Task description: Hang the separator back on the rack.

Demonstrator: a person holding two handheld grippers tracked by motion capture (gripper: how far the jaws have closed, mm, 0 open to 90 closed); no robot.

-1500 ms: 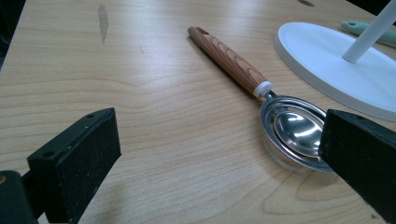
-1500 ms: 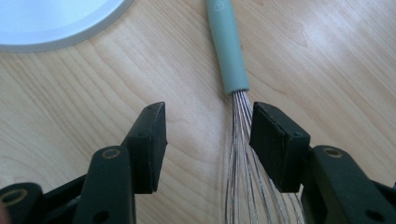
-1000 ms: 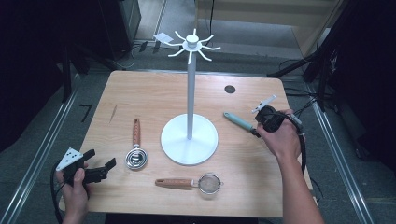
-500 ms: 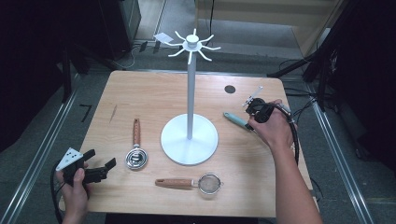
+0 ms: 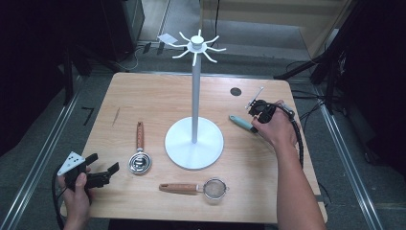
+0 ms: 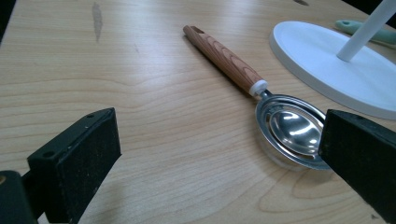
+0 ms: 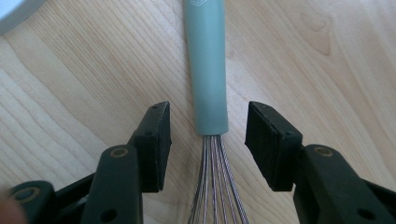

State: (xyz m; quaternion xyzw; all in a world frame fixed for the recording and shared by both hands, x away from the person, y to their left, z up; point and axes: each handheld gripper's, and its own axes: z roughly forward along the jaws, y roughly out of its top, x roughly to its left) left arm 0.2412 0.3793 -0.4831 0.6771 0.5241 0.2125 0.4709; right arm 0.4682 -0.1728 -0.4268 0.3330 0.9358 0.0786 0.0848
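A whisk with a teal handle lies on the wooden table, right of the white stand's base. My right gripper points down over its wire end. In the right gripper view the handle runs up between the black jaws of the right gripper, with a gap on both sides. Those jaws have just been closing around the handle and touch nothing. My left gripper rests open at the near left corner. The open jaws of the left gripper face a steel scoop with a wooden handle.
A tall white stand with hooks on top rises mid-table. The steel scoop lies left of its base, and a small strainer with a wooden handle lies near the front edge. A dark hole marks the far right.
My right hand has moved left and a little down, and now sits over the whisk's wire end. The whisk and the left gripper have stayed where they were.
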